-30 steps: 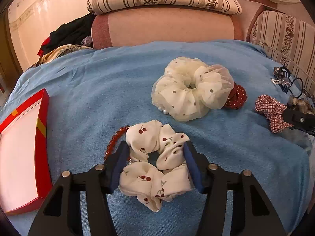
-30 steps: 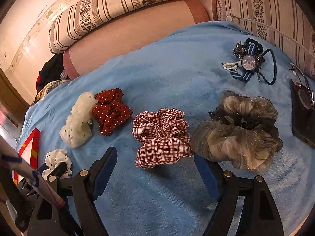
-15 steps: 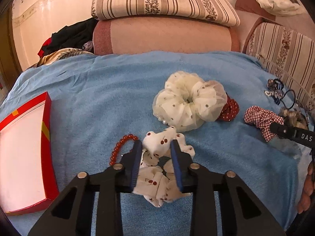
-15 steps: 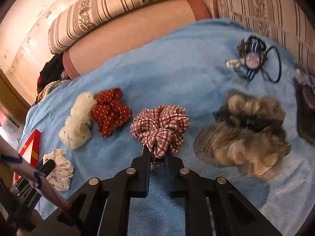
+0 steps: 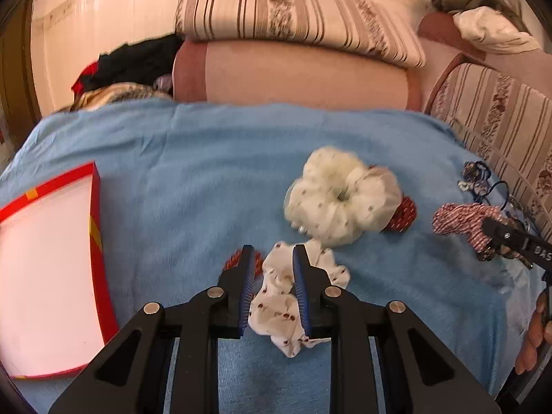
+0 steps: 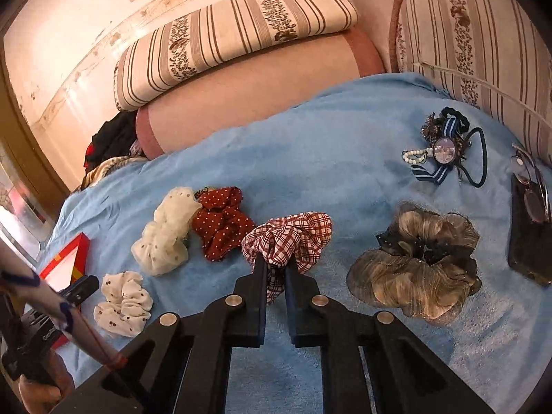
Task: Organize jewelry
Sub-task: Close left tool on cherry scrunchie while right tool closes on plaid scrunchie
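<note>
Comparing with a second ago, both grippers went from wide apart to clamped. The left gripper (image 5: 272,286) now pinches the white cherry-print fabric scrunchie (image 5: 289,296) against the blue blanket-covered bed (image 5: 193,179), and the right gripper (image 6: 276,276) pinches the red-and-white plaid scrunchie (image 6: 293,238). So two pieces look ready for lifting toward the red-rimmed open box (image 5: 51,262) off to the left gripper's left. Only the left view shows the red bead bracelet (image 5: 232,260) behind its left finger; only the right view shows the bronze ruffled scrunchie (image 6: 417,269).
</note>
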Tool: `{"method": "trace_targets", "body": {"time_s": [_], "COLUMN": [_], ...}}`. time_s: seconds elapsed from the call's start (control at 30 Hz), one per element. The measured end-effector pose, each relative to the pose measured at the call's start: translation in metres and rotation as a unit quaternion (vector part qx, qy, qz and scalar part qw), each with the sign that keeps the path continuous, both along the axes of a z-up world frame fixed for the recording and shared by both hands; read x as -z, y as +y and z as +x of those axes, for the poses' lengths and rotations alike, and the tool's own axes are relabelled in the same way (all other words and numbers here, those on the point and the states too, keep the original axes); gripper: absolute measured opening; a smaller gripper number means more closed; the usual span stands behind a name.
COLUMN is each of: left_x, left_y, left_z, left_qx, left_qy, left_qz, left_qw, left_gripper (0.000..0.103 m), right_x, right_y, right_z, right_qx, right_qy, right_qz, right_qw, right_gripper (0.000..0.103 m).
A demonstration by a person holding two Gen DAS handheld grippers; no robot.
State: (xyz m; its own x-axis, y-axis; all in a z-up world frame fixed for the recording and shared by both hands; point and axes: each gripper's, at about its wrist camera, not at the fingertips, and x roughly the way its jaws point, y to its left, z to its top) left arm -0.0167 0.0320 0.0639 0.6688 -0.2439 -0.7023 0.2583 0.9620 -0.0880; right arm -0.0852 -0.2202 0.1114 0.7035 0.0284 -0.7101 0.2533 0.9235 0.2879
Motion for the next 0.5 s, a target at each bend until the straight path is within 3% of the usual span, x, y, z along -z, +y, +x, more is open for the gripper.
{"method": "trace_targets", "body": {"time_s": [0.13, 0.3, 0.37, 0.43, 0.5], "left_x": [0.010, 0.025, 0.031, 0.033, 0.032], "left_y": [0.004, -0.006, -0.012, -0.017, -0.018], "left_z": [0.006, 0.009, 0.009, 0.007, 0.005], "left_qx": [-0.003, 0.017, 0.024, 0.031, 0.037], "left_qy": [0.033, 0.048, 0.052, 0.045, 0.041], "left_qz": [-0.008, 0.003, 0.006, 0.018, 0.012], "left_qw": [0.9994, 0.9987, 0.9983, 0.9983, 0.9984], "left_gripper": [0.053, 0.054, 0.042, 0.012, 0.009], "right_x": [0.002, 0.004, 0.005, 0.005, 0.004], "right_y": [0.001, 0.002, 0.004, 0.005, 0.004], "right_z": [-0.001, -0.001, 0.000, -0.001, -0.002], "right_qx": [-0.005, -0.008, -0.012, -0.014, -0.015], "right_qy": [0.003, 0.006, 0.009, 0.009, 0.006], "right_qz": [0.004, 0.007, 0.009, 0.009, 0.009], "right_qw": [1.000, 1.000, 1.000, 1.000, 1.000], "right_gripper": [0.010, 0.010, 0.010, 0.010, 0.010]}}
